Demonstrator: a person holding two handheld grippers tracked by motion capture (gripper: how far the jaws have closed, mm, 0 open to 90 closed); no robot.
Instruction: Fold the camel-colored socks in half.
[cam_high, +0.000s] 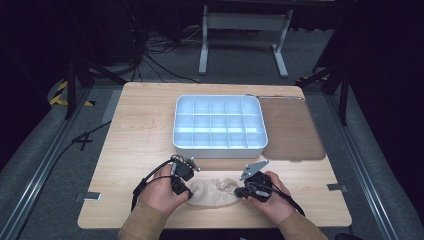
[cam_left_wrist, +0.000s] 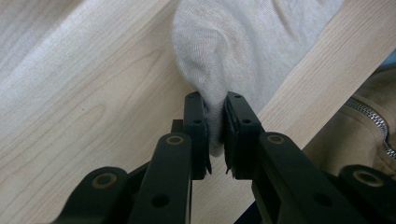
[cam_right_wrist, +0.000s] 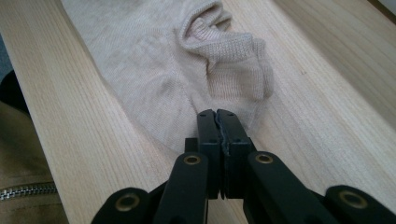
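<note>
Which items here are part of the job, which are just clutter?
In play:
- beige sock
- left gripper, fingers pinching the sock
- right gripper, shut at the sock's edge

Lying about:
- white divided tray
- brown mat

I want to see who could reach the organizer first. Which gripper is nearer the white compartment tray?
Left, slightly. The left gripper sits below the white compartment tray's left front edge; the right gripper sits below its right front, a bit farther back. Both pinch the beige sock.
</note>
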